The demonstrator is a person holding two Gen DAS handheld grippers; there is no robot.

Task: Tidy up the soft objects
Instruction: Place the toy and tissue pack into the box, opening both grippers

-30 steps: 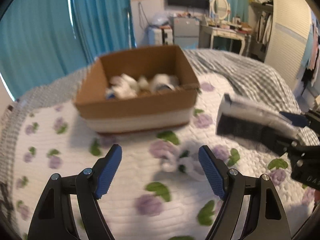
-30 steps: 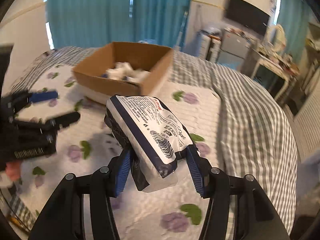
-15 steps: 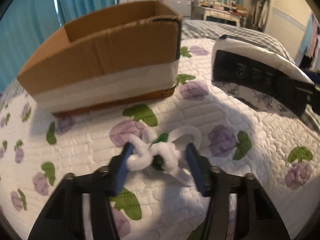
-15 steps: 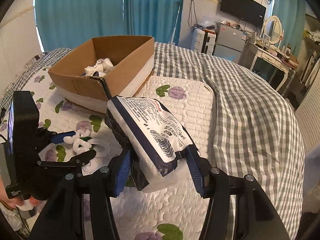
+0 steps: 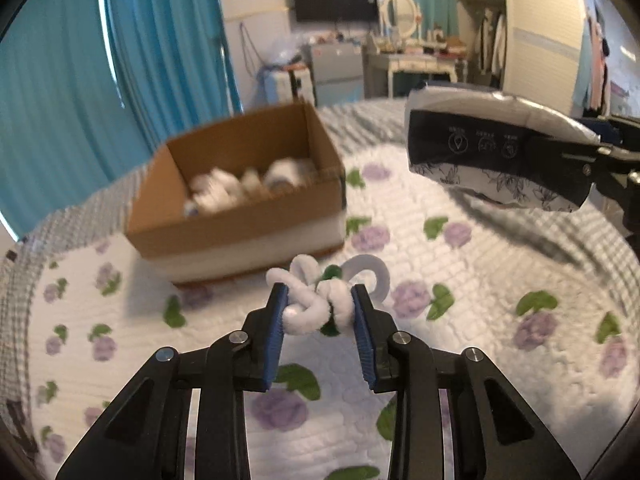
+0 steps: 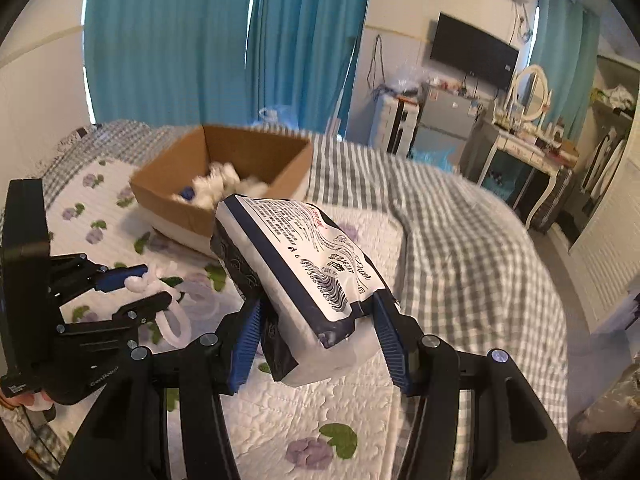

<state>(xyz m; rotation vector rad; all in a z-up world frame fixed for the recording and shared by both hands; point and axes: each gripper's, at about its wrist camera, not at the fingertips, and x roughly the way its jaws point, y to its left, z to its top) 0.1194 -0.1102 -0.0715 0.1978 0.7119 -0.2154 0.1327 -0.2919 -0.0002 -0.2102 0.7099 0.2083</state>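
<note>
A white chenille twist (image 5: 308,312) with green bits is held clear of the quilt between the blue pads of my left gripper (image 5: 319,294), whose jaws are closing tight on it. In the right wrist view the same twist (image 6: 174,322) hangs from the left gripper (image 6: 148,286) at lower left. My right gripper (image 6: 316,312) is shut on a navy-and-white soft packet (image 6: 296,252), held in the air; the packet (image 5: 480,148) shows at upper right in the left wrist view. An open cardboard box (image 5: 240,224) with white soft items inside stands just beyond both.
The box (image 6: 256,148) rests on a floral quilt (image 5: 500,360) over a grey checked bedspread (image 6: 460,240). Teal curtains hang behind the bed. A dresser with a mirror (image 6: 528,92), a small fridge and a wall screen stand at the far right.
The left gripper's wide jaws dropped around the twist, closed on it and lifted it off the quilt. The right gripper rose with the packet, its grip unchanged.
</note>
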